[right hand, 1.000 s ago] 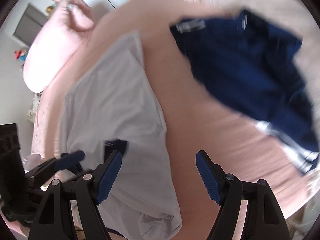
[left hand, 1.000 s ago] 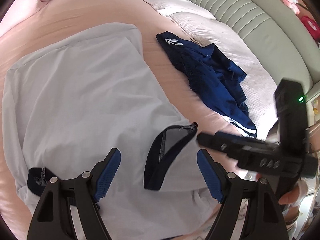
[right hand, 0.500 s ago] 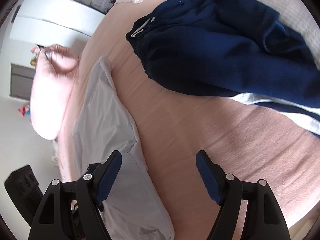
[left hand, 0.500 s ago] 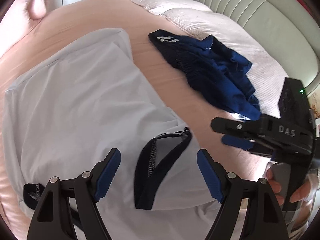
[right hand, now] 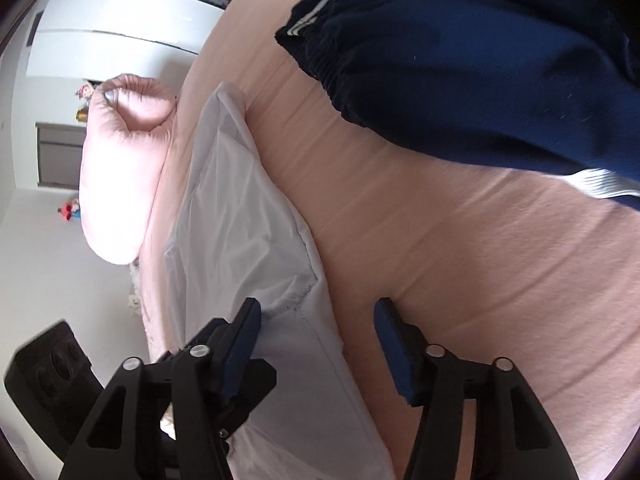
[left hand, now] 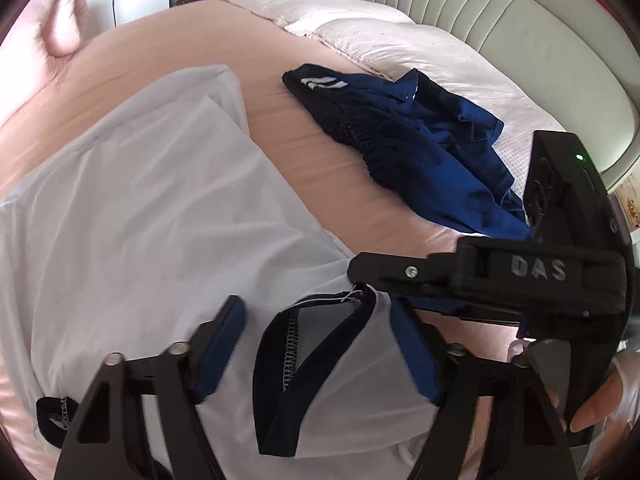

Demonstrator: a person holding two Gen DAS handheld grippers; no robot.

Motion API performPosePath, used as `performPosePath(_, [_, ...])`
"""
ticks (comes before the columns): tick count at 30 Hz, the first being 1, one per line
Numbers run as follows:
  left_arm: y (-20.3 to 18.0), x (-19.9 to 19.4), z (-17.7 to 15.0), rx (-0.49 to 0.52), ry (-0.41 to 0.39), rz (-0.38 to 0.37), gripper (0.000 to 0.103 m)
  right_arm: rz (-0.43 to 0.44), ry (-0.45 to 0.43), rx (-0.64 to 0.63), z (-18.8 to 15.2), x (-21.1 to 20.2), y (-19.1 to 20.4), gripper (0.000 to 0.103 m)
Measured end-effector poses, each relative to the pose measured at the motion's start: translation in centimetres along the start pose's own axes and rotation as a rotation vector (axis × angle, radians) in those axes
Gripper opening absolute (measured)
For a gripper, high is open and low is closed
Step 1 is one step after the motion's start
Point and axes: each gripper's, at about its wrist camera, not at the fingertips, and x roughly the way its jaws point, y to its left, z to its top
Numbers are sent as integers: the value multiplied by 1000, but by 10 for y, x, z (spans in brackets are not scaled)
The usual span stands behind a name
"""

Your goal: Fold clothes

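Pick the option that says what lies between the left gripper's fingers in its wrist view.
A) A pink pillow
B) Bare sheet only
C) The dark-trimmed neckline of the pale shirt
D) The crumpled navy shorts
C: the left gripper straddles the pale shirt at its dark-trimmed neckline, jaws closing, while the navy shorts lie apart on the pink sheet.

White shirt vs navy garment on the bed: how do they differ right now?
The white shirt lies spread fairly flat; the navy garment is a crumpled heap. The white shirt has dark navy trim at its neck opening; the navy garment has white stripes. The closing left gripper straddles the white shirt's neckline and the closing right gripper its edge; the navy garment is untouched. Both rest on the pink sheet.
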Motion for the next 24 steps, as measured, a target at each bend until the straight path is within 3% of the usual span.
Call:
performPosePath(2, [-1, 1, 0, 11, -2, 20, 52, 61, 27, 47, 1, 7, -4, 35])
performPosePath(4, [-1, 3, 0, 18, -2, 42, 42, 90, 48, 89, 3, 16, -7, 31])
performPosePath(9, [-3, 4, -4, 53, -13, 118, 29, 34, 30, 31, 0, 15, 6, 21])
performPosePath(11, [-1, 5, -5, 52, -4, 140, 29, 1, 32, -22, -1, 14, 15, 15])
performPosePath(16, [20, 3, -5, -34, 15, 139, 28, -47, 37, -58, 1, 21, 23, 15])
performPosePath(19, [38, 5, -7, -118, 39, 82, 28, -47, 42, -23, 2, 22, 18, 14])
performPosePath(24, [38, 7, -13, -114, 66, 87, 28, -102, 32, -75, -1, 21, 26, 14])
